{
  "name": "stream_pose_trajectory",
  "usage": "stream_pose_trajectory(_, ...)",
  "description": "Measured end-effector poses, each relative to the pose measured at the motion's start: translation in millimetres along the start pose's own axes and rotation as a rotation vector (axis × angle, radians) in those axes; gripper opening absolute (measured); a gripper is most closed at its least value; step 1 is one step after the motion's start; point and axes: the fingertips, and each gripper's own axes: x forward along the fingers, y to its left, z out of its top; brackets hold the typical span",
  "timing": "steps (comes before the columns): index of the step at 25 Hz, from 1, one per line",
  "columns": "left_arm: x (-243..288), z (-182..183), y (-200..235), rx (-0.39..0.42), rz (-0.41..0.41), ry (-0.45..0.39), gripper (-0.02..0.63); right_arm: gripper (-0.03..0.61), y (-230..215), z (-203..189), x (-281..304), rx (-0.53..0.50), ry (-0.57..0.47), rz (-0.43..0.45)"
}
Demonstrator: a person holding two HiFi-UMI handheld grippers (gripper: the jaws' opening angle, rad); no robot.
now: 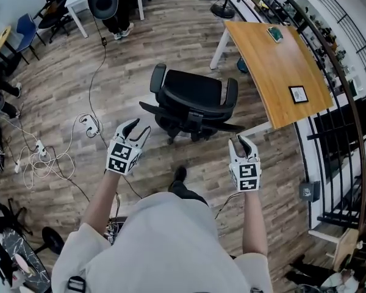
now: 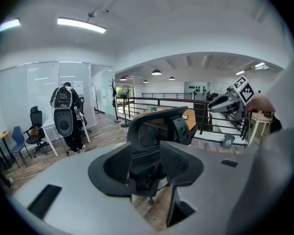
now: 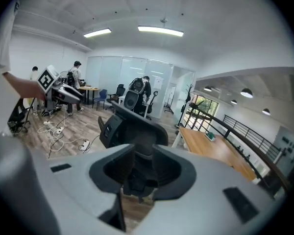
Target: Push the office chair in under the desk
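A black office chair (image 1: 191, 97) stands on the wooden floor, a little to the left of the wooden desk (image 1: 274, 72) and turned with its back towards me. My left gripper (image 1: 139, 128) hovers just short of the chair's left rear, open and empty. My right gripper (image 1: 240, 141) is near the chair's right rear, also open and holding nothing. In the left gripper view the chair (image 2: 159, 126) shows beyond the parted fingers (image 2: 179, 163). The right gripper view shows the chair (image 3: 130, 129) ahead and the desk (image 3: 213, 148) to its right.
White cables and a power strip (image 1: 46, 157) lie on the floor at the left. A person with a backpack (image 1: 107, 2) stands at another table at the back. A black railing (image 1: 348, 108) runs behind the desk. A small frame (image 1: 298, 94) and a green thing (image 1: 275, 34) lie on the desk.
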Motion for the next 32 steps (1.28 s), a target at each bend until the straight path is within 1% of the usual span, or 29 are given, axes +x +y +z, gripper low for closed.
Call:
stream_pose_trajectory(4, 29.7, -8.7, 8.2, 0.099, -0.006, 0.078, 0.183, 0.098, -8.1, -16.1, 29.0, -0.083, 0.074, 0.085)
stream_pose_trajectory(10, 67.3, -30.3, 17.6, 0.296, -0.029, 0.194, 0.203, 0.098, -18.2, -46.2, 66.5, -0.276, 0.203, 0.196)
stream_pose_trajectory(12, 76.0, -36.3, 22.4, 0.362, -0.032, 0.232, 0.207, 0.1, -20.8, -53.1, 76.9, -0.317, 0.229, 0.23)
stream_pose_trajectory(16, 92.6, -44.7, 29.1, 0.468, -0.043, 0.291, 0.216, 0.137, -22.3, -69.6, 91.9, -0.379, 0.292, 0.309)
stream_pose_trajectory(20, 107.5, -60.4, 34.6, 0.575, -0.075, 0.365, 0.231, 0.144, -22.6, -84.0, 105.0, -0.455, 0.345, 0.347)
stream_pose_trajectory(24, 125.3, -74.3, 43.5, 0.716, -0.116, 0.443, 0.252, 0.168, -21.3, -97.9, 119.2, -0.503, 0.41, 0.393)
stream_pose_trajectory(26, 133.0, -82.7, 44.2, 0.778, -0.142, 0.471, 0.261, 0.172, -20.1, -106.8, 123.1, -0.542, 0.441, 0.404)
stream_pose_trajectory(32, 156.4, -111.8, 47.5, 0.956, -0.224, 0.56, 0.265, 0.174, -20.5, -134.2, 140.6, -0.733, 0.539, 0.396)
